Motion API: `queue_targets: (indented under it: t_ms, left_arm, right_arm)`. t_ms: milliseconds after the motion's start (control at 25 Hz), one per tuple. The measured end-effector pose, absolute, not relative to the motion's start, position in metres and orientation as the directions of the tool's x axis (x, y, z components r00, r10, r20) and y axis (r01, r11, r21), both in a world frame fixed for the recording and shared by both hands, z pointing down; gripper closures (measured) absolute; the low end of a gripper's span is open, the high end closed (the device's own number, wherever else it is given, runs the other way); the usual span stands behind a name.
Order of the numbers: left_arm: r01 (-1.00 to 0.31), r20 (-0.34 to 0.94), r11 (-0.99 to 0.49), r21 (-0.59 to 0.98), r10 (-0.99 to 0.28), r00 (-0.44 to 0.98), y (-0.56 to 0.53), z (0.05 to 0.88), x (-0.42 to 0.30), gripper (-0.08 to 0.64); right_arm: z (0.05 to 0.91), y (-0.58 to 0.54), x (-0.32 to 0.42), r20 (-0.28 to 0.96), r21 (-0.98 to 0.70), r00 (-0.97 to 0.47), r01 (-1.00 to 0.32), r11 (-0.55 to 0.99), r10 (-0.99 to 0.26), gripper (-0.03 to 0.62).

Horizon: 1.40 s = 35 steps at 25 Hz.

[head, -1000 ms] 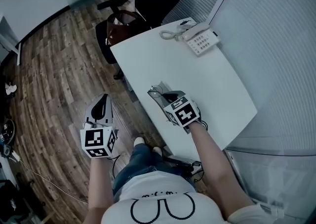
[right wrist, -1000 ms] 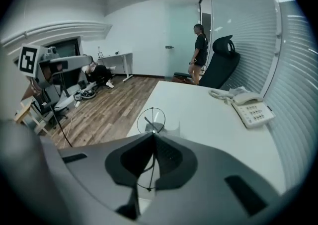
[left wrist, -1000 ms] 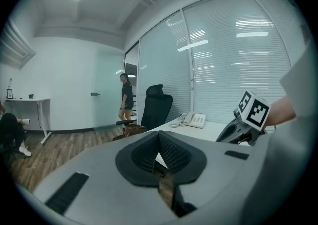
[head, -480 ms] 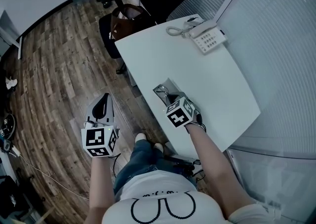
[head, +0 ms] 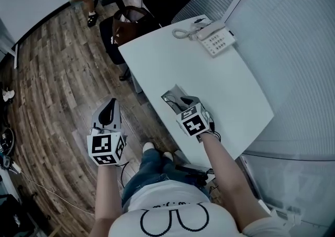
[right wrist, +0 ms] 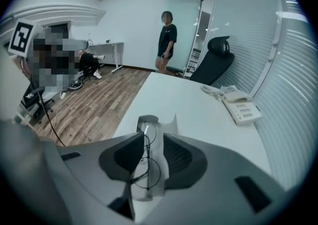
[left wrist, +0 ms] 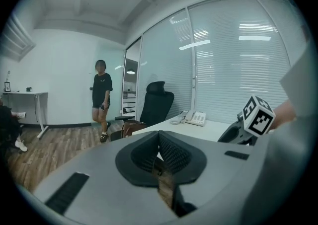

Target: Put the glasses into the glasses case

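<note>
Grey open case (right wrist: 166, 125), glasses (right wrist: 145, 157) inside

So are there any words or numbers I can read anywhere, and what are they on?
Nothing here reads clearly.
Shirt: a small row of letters above a drawing, too blurred to read.
Telephone: key markings too small to read.
Left marker cube and right marker cube: black-and-white square patterns only, no words.
Glasses case: no print visible.
</note>
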<state>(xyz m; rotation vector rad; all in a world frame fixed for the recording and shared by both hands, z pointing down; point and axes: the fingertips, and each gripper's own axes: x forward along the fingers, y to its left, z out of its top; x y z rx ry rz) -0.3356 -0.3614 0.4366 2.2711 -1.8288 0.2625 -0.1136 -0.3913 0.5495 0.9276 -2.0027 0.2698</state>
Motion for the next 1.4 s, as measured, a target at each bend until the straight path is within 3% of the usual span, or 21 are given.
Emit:
queue_targets:
  t_ms: [200,320,400,680,1000,1400]
  left_arm:
    - [-0.966,0.249,-0.252,0.059,-0.933,0.258,-0.371,0.434,-0.329,0.543]
    - [-0.957,0.235,-0.284,0.059,-0.928,0.29,-0.372,0.431,-0.324,0.543]
    - [-0.951,0.227,-0.304,0.057,-0.924,0.309,-0.373,0.431,-0.317,0.543]
    - [-0.941,0.196,-0.337,0.025,-0.922,0.335,-0.368,0.418,-0.297,0.543]
    - [-0.951,0.129,-0.304,-0.046,-0.946,0.296,-0.343,0.381,-0.276,0.543]
    - [-0.967,0.014,-0.237,-0.091,-0.972,0.236,-0.264,0.321,-0.215,0.543]
  right_arm:
    - [0.495,-0.401,-0.093,0.688,0.114,-0.361,-0.803,0.585,-0.63,0.47]
    - [0.463,-0.395,-0.086,0.621,0.109,-0.375,-0.828,0.55,-0.688,0.512]
    - [0.443,-0.389,-0.079,0.564,0.124,-0.373,-0.844,0.522,-0.737,0.574]
    - [0.387,-0.362,-0.059,0.38,0.109,-0.365,-0.895,0.433,-0.85,0.581]
    - [0.326,-0.324,-0.034,0.198,0.091,-0.413,-0.895,0.436,-0.889,0.583]
    - [0.287,-0.246,0.024,0.076,0.066,-0.473,-0.876,0.478,-0.878,0.583]
